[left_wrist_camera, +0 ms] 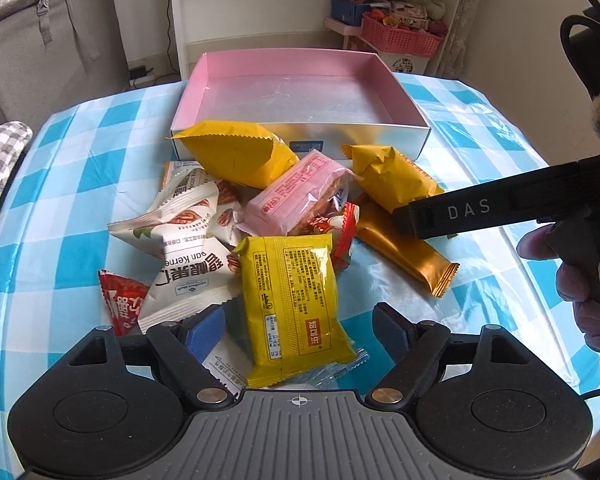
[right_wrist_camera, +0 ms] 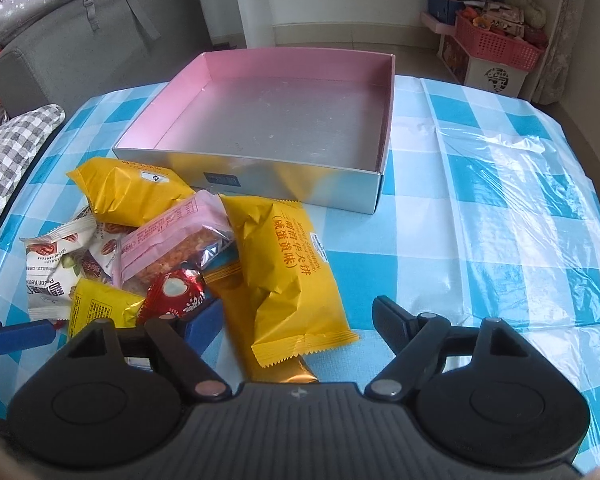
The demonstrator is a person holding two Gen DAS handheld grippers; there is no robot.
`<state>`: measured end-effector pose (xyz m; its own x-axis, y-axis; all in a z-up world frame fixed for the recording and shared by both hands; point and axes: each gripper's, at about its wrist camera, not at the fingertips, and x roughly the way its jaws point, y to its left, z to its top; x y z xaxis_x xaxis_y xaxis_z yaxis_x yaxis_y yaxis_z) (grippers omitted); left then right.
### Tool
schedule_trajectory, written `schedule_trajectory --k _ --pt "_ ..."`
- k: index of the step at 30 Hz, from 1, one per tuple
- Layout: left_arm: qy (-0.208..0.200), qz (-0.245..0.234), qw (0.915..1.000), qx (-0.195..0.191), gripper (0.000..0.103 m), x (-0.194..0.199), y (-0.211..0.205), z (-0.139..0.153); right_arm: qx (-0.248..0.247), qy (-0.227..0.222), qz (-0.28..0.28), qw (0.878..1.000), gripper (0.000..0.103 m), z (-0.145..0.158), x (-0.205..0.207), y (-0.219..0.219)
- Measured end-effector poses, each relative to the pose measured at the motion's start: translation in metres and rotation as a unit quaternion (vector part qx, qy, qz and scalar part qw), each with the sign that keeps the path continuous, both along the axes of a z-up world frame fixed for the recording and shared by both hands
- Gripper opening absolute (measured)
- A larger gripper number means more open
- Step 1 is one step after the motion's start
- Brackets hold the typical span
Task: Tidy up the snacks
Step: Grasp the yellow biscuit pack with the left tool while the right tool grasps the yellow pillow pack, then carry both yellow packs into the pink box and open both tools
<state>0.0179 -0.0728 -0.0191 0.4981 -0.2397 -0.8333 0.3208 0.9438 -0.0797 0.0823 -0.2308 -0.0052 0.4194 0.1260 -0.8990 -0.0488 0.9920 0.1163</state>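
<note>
We see the snack pile point(left_wrist_camera: 268, 216) lying on the checked tablecloth point(left_wrist_camera: 80, 184) just in front of the open box point(left_wrist_camera: 300, 136), whose pink-lined inside holds nothing. The left wrist view alone shows the bright yellow packet point(left_wrist_camera: 296, 300) lying flat between the fingers of the left gripper point(left_wrist_camera: 300, 324); the jaws stand partly open and the pads do not press it. It also shows the gold bar point(left_wrist_camera: 412, 252) whole, and the black finger of the right gripper point(left_wrist_camera: 480, 212) reaching over the pile's right side. The right wrist view alone shows the printed face of the orange packet point(right_wrist_camera: 292, 276), which lies between the fingers of the right gripper point(right_wrist_camera: 296, 320), jaws partly open, no contact visible. The packets overlap: white nut packets point(left_wrist_camera: 180, 240) at left, a pink packet point(left_wrist_camera: 300, 196) in the middle, red candies point(right_wrist_camera: 176, 292) beneath. Right of the pile the cloth lies bare to the table's edge.
</note>
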Motion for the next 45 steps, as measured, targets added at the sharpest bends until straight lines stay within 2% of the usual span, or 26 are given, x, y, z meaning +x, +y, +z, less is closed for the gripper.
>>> schedule_trajectory --k 3,7,10,15,21,28,34,39,45 --pt "0.0 0.006 0.9999 0.009 0.07 0.003 -0.004 -0.003 -0.003 0.008 -0.009 1.0 0.068 -0.007 0.005 0.0" --pt "0.002 0.014 0.9998 0.014 0.053 0.007 -0.004 -0.007 0.013 0.02 -0.02 1.0 0.061 -0.015 0.009 -0.002" --pt "0.002 0.016 0.9998 0.013 0.05 0.008 -0.004 -0.008 0.015 0.019 -0.02 1.0 0.057 -0.016 0.009 0.0" --pt "-0.001 0.015 0.9998 0.01 0.048 0.006 -0.002 -0.006 0.007 0.011 -0.019 1.0 0.046 -0.014 0.008 0.003" --pt "0.0 0.012 0.9999 -0.004 0.048 0.005 0.001 0.001 0.003 0.01 -0.032 0.999 0.041 -0.006 0.007 0.001" --pt "-0.012 0.007 0.9995 -0.027 0.047 -0.003 0.008 0.021 0.023 -0.009 -0.03 0.999 0.037 0.014 0.003 -0.001" --pt "-0.034 0.008 0.9984 -0.045 0.047 -0.005 0.01 0.044 0.059 -0.024 -0.04 0.997 0.036 0.028 0.008 -0.005" --pt "-0.058 0.017 0.9969 -0.05 0.047 0.012 0.009 0.063 0.098 -0.047 -0.071 0.992 0.036 0.041 0.02 -0.018" --pt "-0.075 0.041 0.9945 -0.06 0.047 0.065 0.011 0.076 0.14 -0.098 -0.112 0.979 0.036 0.041 0.035 -0.032"
